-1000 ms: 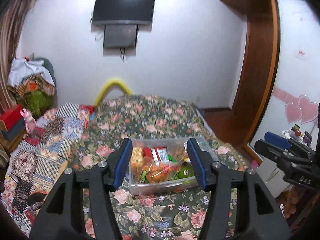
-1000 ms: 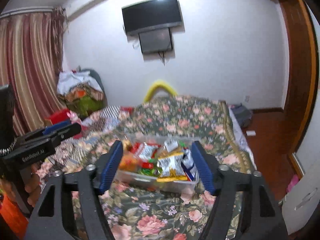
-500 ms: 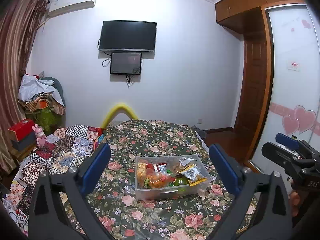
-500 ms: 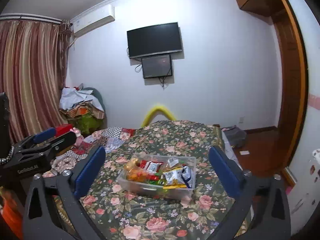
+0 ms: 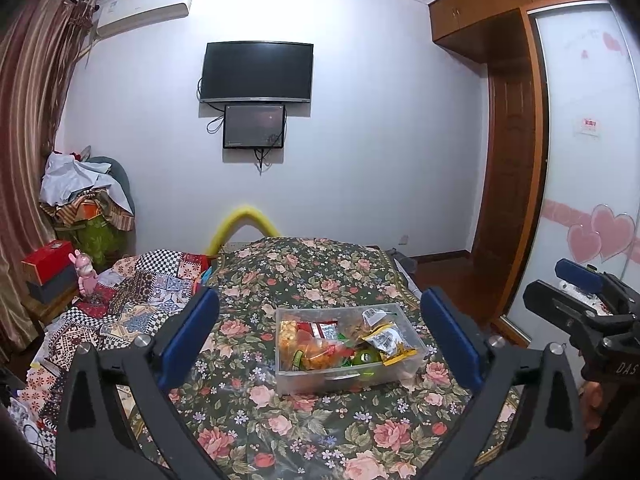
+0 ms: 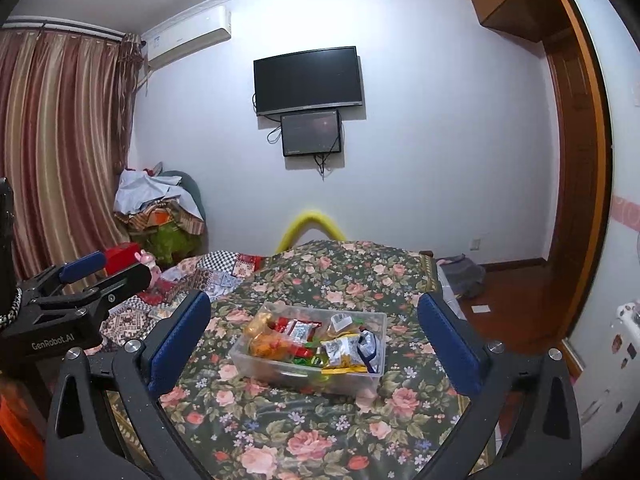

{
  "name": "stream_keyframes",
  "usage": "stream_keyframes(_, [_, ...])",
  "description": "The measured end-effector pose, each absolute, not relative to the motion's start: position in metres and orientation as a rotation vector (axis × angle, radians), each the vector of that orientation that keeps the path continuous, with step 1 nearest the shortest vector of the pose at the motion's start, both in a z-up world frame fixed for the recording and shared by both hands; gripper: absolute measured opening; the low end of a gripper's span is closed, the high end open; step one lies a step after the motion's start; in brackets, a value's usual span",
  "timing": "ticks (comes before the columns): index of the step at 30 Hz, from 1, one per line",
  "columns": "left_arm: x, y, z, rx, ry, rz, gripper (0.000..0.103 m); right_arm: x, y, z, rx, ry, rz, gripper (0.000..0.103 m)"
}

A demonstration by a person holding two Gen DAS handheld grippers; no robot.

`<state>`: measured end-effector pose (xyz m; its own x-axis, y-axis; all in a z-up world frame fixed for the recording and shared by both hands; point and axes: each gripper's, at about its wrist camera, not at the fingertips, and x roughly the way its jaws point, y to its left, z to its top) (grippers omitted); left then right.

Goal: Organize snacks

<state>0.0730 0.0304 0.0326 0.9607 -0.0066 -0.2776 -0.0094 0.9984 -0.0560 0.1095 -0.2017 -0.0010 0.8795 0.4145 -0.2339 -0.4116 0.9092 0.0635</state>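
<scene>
Both grippers, left (image 5: 320, 338) and right (image 6: 314, 338), are backing away from the bin (image 5: 348, 346), jaws now spread wide; snacks (image 6: 316, 340) are sitting inside, seemingly done.

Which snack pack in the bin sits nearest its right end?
The yellow-and-silver pack, lying against the clear plastic bin's right wall; the orange chip bag and red packs sit further left.

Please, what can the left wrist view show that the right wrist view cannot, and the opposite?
Only the left wrist view shows the pink hearts on the sliding door and the right gripper from outside. Only the right wrist view shows the wide striped curtain and the left gripper from outside. Both show the clear box of snacks on the flowered bedcover, the television, and open grippers.
</scene>
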Motion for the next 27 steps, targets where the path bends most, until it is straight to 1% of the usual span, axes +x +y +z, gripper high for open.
stream_keyframes(27, [0.0765,0.0274,0.0246,-0.060,0.300,-0.008,0.102,0.1066,-0.2021,-0.0022,0.015,0.252,0.428,0.103])
